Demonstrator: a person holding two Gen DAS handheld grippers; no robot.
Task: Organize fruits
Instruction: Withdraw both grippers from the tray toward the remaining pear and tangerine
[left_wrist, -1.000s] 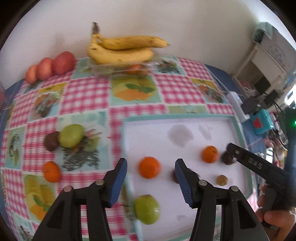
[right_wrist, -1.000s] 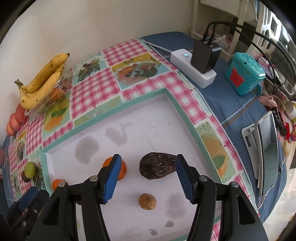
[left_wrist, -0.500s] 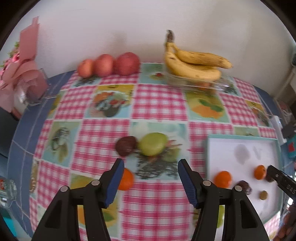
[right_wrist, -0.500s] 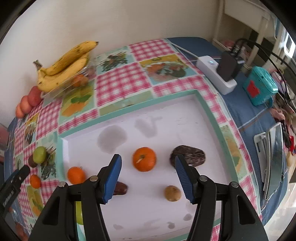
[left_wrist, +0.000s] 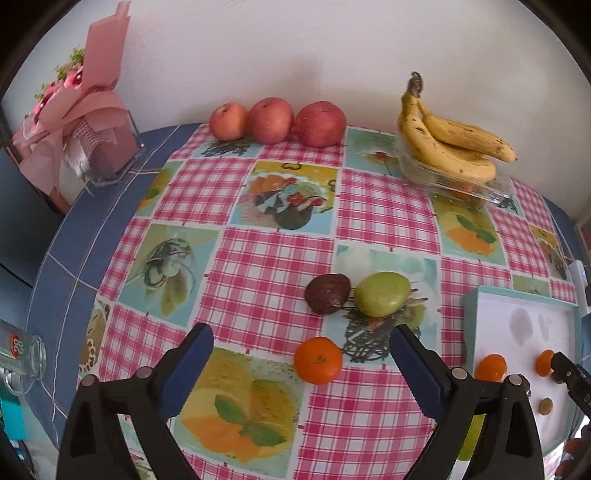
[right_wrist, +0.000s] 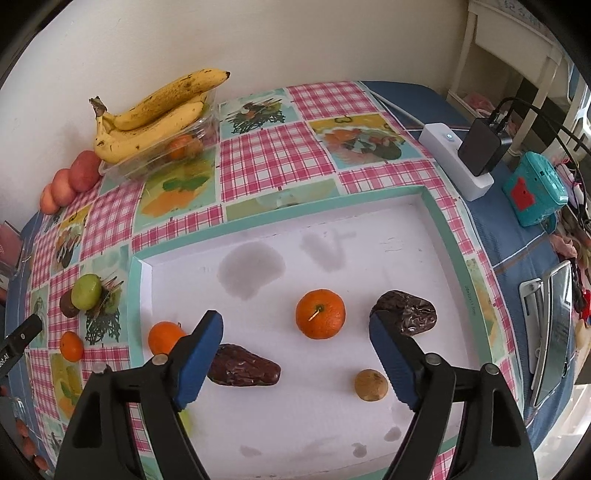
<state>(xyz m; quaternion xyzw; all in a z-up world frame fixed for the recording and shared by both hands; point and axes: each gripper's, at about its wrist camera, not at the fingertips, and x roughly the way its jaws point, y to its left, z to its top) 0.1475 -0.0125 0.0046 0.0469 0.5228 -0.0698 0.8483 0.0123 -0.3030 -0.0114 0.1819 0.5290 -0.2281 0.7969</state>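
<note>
My left gripper (left_wrist: 301, 354) hovers over the checked tablecloth, its jaws opening wide. A mandarin (left_wrist: 318, 360) lies on the cloth between them, untouched. Just beyond sit a dark wrinkled fruit (left_wrist: 327, 294) and a green fruit (left_wrist: 383, 298). My right gripper (right_wrist: 295, 332) hangs over the white tray (right_wrist: 136, 295), its jaws also opening, gripping nothing. In the tray lie a mandarin (right_wrist: 320, 314), a second mandarin (right_wrist: 164, 336), two dark wrinkled fruits (right_wrist: 410, 314) (right_wrist: 243, 369) and a small brown fruit (right_wrist: 371, 385).
Three red apples (left_wrist: 277, 120) line the wall. Bananas (left_wrist: 454, 144) rest on a clear plastic box (right_wrist: 159, 158). A pink bouquet (left_wrist: 74, 122) and a glass jar (left_wrist: 22, 354) stand left. Right of the tray are a power strip (right_wrist: 458, 162), a teal box (right_wrist: 535, 192) and a tablet (right_wrist: 550, 332).
My left gripper swung left from over the tray to the loose fruits on the cloth and its jaws widened. The right gripper shifted left over the tray and widened, leaving the dark fruit by its right finger.
</note>
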